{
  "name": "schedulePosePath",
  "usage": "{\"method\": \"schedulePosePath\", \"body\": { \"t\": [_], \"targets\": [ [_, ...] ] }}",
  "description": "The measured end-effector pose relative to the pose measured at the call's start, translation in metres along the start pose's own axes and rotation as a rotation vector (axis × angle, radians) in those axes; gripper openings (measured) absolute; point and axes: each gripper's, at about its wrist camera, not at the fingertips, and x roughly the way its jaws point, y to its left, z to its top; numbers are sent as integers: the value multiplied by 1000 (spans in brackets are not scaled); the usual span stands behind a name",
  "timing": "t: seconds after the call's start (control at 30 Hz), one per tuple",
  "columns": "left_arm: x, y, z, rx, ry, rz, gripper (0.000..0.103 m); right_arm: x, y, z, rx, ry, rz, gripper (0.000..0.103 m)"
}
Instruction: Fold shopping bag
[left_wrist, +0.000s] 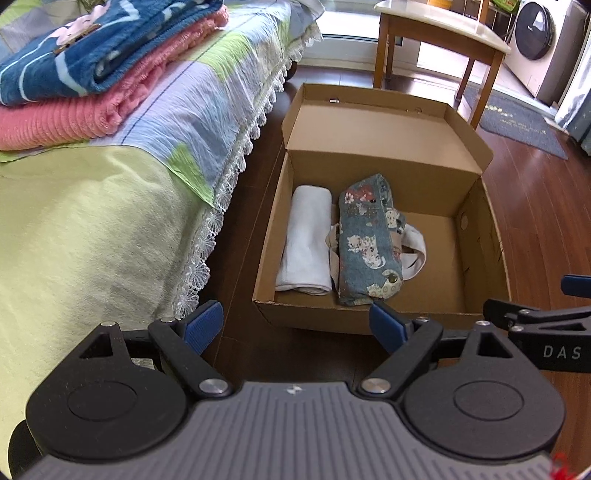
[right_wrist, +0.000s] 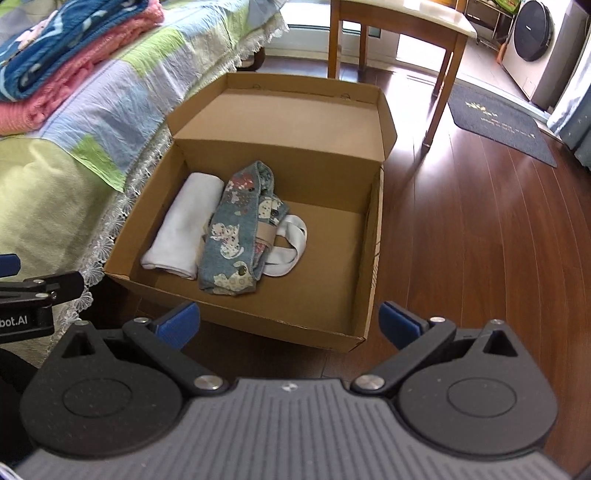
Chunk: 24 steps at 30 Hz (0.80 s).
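While both hover above the box (left_wrist: 480, 206), each claw (left_wrist: 295, 325) (right_wrist: 290, 323) gapes empty.

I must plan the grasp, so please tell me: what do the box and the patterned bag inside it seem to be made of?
Box: plain brown cardboard, matte, with creased flaps and raw cut edges. Patterned bag: soft woven fabric, probably cotton, with printed cats, wrinkles and metal snaps.

Blue cat-print shopping bag (left_wrist: 369, 243) folded into narrow bundle, white handles (left_wrist: 415, 254) sticking out right, lying in cardboard box (left_wrist: 480, 240) beside rolled white cloth (left_wrist: 306, 240).
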Motion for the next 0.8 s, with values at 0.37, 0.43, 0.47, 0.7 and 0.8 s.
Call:
{"method": "schedulePosePath", "body": {
  "t": [0.37, 0.43, 0.47, 0.7, 0.8],
  "targets": [
    [22, -6, 9, 42, 22, -4, 88, 26, -6, 4, 34, 47, -30, 102],
    [27, -7, 11, 51, 27, -5, 88, 37, -8, 4, 44, 55, -33, 102],
    [30, -8, 11, 55, 29, -6, 88, 40, -9, 4, 49, 59, -34, 102],
    [48, -13, 18, 84, 44, -10, 88, 55, -9, 8, 62, 64, -29, 102],
    [59, -13, 24, 93, 51, -10, 88, 61, -9, 9, 64, 64, -26, 102]
  ]
}}
